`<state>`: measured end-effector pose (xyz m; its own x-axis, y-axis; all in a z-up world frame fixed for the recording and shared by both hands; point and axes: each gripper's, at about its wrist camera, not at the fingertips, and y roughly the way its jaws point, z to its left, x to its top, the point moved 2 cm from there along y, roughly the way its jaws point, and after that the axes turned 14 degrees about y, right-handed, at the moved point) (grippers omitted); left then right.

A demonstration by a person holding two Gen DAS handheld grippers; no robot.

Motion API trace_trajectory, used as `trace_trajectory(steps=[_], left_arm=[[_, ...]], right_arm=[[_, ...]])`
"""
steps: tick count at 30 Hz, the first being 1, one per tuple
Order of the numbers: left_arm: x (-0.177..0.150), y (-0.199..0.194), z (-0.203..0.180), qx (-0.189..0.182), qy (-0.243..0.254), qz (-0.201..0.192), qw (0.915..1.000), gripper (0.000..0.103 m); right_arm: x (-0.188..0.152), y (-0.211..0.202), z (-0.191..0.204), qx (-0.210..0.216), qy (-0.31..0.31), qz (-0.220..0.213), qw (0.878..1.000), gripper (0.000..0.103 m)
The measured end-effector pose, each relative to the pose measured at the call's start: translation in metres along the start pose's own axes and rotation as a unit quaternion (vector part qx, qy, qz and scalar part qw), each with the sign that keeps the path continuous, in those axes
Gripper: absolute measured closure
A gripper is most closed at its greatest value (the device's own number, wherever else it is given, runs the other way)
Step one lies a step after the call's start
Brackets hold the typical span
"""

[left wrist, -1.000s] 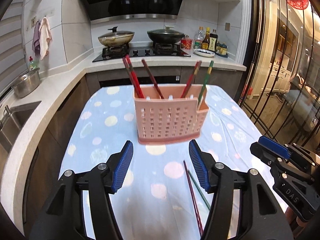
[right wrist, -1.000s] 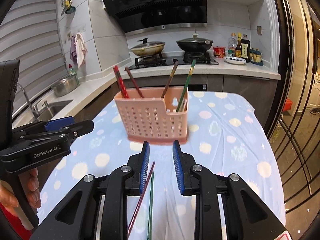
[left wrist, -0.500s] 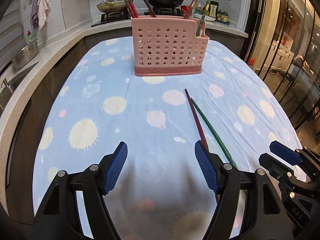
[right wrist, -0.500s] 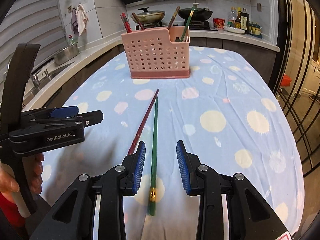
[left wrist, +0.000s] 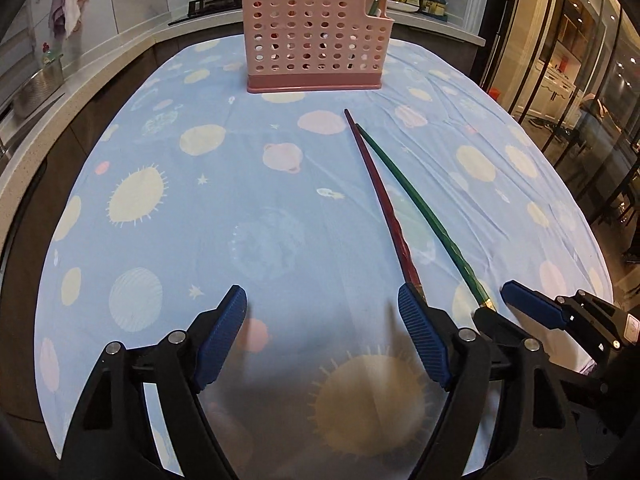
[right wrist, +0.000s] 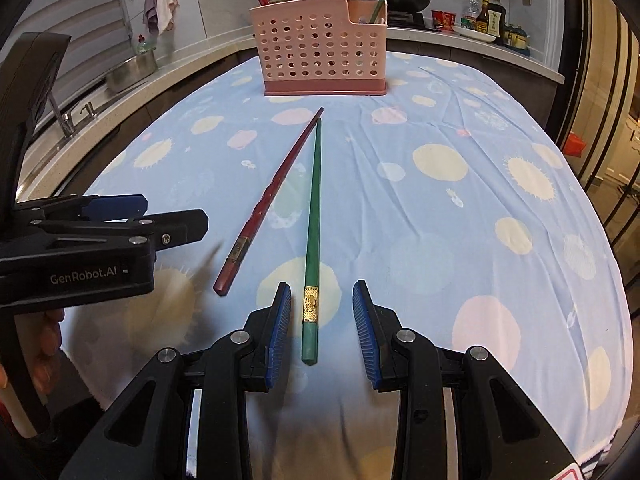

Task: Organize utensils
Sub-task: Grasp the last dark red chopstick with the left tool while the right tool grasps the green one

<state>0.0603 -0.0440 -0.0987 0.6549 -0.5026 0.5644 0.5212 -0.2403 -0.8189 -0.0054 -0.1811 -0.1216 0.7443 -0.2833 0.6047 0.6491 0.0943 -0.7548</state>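
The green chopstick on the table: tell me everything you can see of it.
The green chopstick is a long, slim, glossy stick with a gold patterned band near its thick end. It lies flat on the spotted blue tablecloth, tip pointing toward the pink utensil holder and nearly meeting the red chopstick. Its thick end sits between the open fingers of the right gripper, which do not touch it.

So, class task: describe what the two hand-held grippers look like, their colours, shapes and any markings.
Both are black plastic. The left hand-held gripper and the right hand-held gripper have angular fingers with silver screw heads and ribbed blue pads. White "GenRobot.AI" lettering marks the left one's side.
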Motion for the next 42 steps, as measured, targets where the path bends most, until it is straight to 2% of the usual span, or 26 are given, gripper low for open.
trace_trajectory(steps=[6, 8, 10, 18, 26, 30, 34, 36, 42], left_arm=[[0.001, 0.0, -0.012, -0.008, 0.012, -0.001, 0.9999, 0.029], [0.001, 0.0, -0.016, -0.011, 0.017, -0.002, 0.9998, 0.029], [0.001, 0.0, -0.021, -0.013, 0.022, -0.002, 0.9997, 0.029], [0.003, 0.008, -0.033, -0.022, 0.03, 0.004, 0.9993, 0.031], [0.001, 0.013, -0.04, -0.032, 0.034, 0.01, 0.9989, 0.045], [0.001, 0.011, -0.042, -0.038, 0.035, 0.009, 0.9986, 0.059], [0.001, 0.009, -0.043, -0.06, 0.033, 0.01, 0.9976, 0.085], [0.001, 0.008, -0.044, -0.066, 0.032, 0.011, 0.9972, 0.092], [0.007, -0.003, -0.042, -0.065, 0.032, 0.005, 0.9974, 0.097]], right_arm=[[-0.001, -0.001, -0.004, -0.005, -0.003, -0.005, 1.0, 0.082], [-0.002, -0.002, -0.007, -0.007, -0.001, -0.006, 1.0, 0.091], [-0.002, -0.003, -0.01, -0.005, 0.002, -0.005, 1.0, 0.095], [-0.001, -0.003, -0.016, -0.003, 0.01, -0.006, 1.0, 0.096], [0.001, -0.004, -0.022, 0.0, 0.018, -0.005, 1.0, 0.096], [0.001, -0.004, -0.023, 0.0, 0.019, -0.005, 1.0, 0.096], [0.001, -0.005, -0.024, 0.003, 0.02, -0.005, 1.0, 0.096], [0.001, -0.006, -0.023, 0.005, 0.02, -0.005, 1.0, 0.096], [0.006, -0.015, -0.023, 0.012, 0.02, -0.014, 1.0, 0.096]])
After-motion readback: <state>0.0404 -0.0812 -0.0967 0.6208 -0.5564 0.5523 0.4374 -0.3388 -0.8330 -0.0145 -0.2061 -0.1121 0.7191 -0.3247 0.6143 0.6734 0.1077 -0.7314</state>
